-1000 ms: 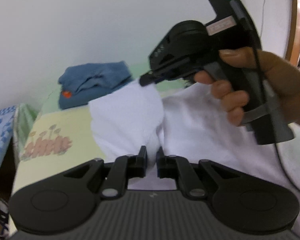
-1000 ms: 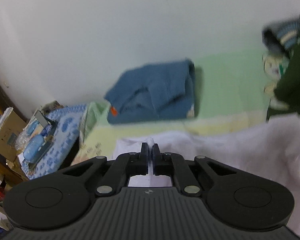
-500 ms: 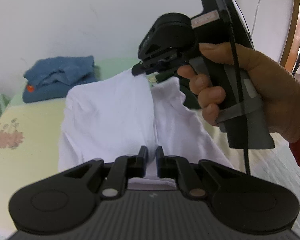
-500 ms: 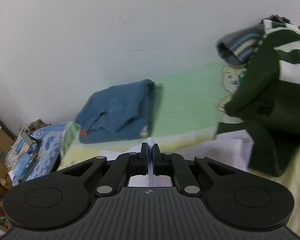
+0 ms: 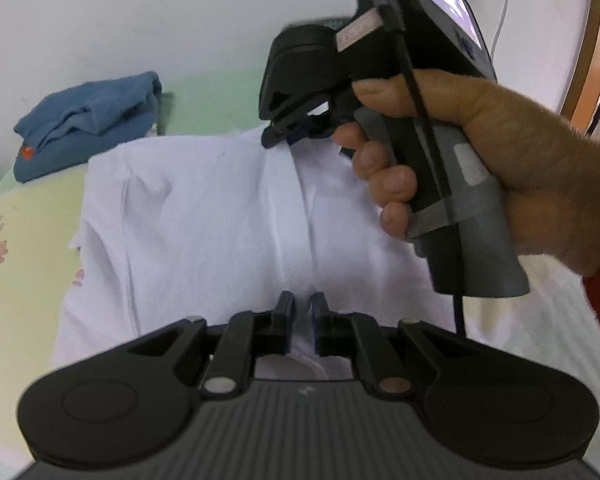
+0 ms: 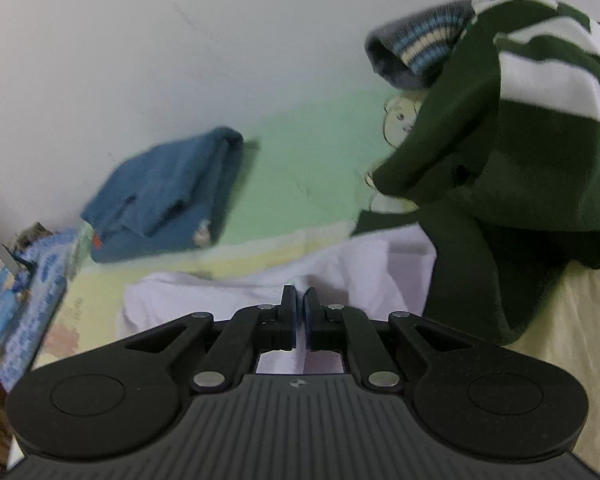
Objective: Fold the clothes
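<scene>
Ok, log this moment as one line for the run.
task: fold clothes | left tongs: shut on white garment | right tongs: shut on white garment | blue garment: folded, behind | striped sweater: unfolded

Two claws: the left claw at lower centre of its own view, the right claw likewise. One white garment mid-frame. One folded blue garment, upper left. One dark green striped garment, right side. One grey-blue striped garment, upper right. One hand, right.

shirt: on the bed — under and ahead of the fingers
folded pile: far ahead, left — behind the shirt
</scene>
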`<state>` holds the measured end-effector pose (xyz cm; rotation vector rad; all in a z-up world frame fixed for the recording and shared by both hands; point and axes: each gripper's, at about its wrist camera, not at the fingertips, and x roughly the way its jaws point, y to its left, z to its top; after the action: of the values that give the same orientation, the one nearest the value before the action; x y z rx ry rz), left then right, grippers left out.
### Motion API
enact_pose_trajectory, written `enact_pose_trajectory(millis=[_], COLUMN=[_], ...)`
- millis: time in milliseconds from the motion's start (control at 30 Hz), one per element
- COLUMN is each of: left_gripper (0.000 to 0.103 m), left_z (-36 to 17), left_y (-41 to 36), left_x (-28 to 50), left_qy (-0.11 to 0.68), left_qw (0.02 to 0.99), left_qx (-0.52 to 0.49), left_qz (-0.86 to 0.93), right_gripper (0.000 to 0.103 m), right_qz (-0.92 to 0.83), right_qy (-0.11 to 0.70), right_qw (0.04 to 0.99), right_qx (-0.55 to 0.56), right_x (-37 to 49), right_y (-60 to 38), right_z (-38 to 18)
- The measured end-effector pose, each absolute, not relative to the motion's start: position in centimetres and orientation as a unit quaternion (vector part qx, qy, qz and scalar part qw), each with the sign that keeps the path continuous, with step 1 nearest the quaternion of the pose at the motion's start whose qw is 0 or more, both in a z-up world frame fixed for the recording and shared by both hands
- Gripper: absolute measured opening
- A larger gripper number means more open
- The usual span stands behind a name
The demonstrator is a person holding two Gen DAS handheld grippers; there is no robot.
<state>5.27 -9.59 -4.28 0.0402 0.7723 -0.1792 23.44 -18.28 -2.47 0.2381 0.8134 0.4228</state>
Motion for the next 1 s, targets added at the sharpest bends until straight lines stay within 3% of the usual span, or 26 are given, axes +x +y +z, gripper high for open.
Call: enact_pose_trajectory(millis=[67, 100, 133, 200, 267, 367, 433, 600, 733, 800, 1000], left_gripper=[0.017, 0.026, 0.027, 0.027, 0.028, 0.039, 0.047, 0.047, 0.047, 0.049, 0.060], left_z=[-4.1, -4.0, -3.8, -3.1, -2.0, -0.8, -0.6, -2.8, -3.7, -3.9, -4.1], left_y=[-9.6, -9.7, -9.6, -8.9, -7.9, -5.6, -4.2, -1.4, -1.0, -1.2, -2.1], left_x=[5.0, 4.8, 4.4, 3.3, 1.6, -1.1, -2.1, -1.3, -1.9, -2.6, -3.5], left_qy=[0.375, 0.375, 0.374, 0.364, 0.349, 0.325, 0.320, 0.362, 0.374, 0.373, 0.366], left_qw=[0.922, 0.921, 0.921, 0.925, 0.931, 0.943, 0.947, 0.932, 0.927, 0.927, 0.930], left_qx=[0.025, 0.028, 0.031, 0.031, 0.023, 0.017, 0.016, -0.012, -0.033, -0.041, -0.030], left_qz=[-0.096, -0.100, -0.103, -0.107, -0.105, -0.069, -0.040, 0.007, 0.013, 0.012, 0.004], right_gripper=[0.004, 0.005, 0.007, 0.020, 0.024, 0.023, 0.032, 0.035, 0.039, 0.035, 0.035], right_qz=[0.206, 0.210, 0.214, 0.216, 0.241, 0.314, 0.357, 0.418, 0.421, 0.409, 0.409], right_qy=[0.396, 0.394, 0.391, 0.376, 0.345, 0.314, 0.311, 0.306, 0.298, 0.292, 0.297], right_qw=[0.889, 0.890, 0.891, 0.899, 0.906, 0.896, 0.880, 0.844, 0.839, 0.851, 0.859], right_qx=[0.102, 0.091, 0.080, 0.062, 0.042, 0.003, -0.026, -0.141, -0.172, -0.153, -0.085], right_x=[23.5, 23.4, 23.3, 23.1, 22.9, 22.7, 22.7, 21.9, 21.7, 22.1, 23.6], right_y=[-18.2, -18.1, -18.0, -18.0, -17.6, -15.4, -12.9, -5.4, -2.9, -3.2, -4.8], right_z=[-3.0, -2.8, -2.6, -1.6, 0.0, 1.9, 2.3, -0.6, -2.3, -2.4, -1.3])
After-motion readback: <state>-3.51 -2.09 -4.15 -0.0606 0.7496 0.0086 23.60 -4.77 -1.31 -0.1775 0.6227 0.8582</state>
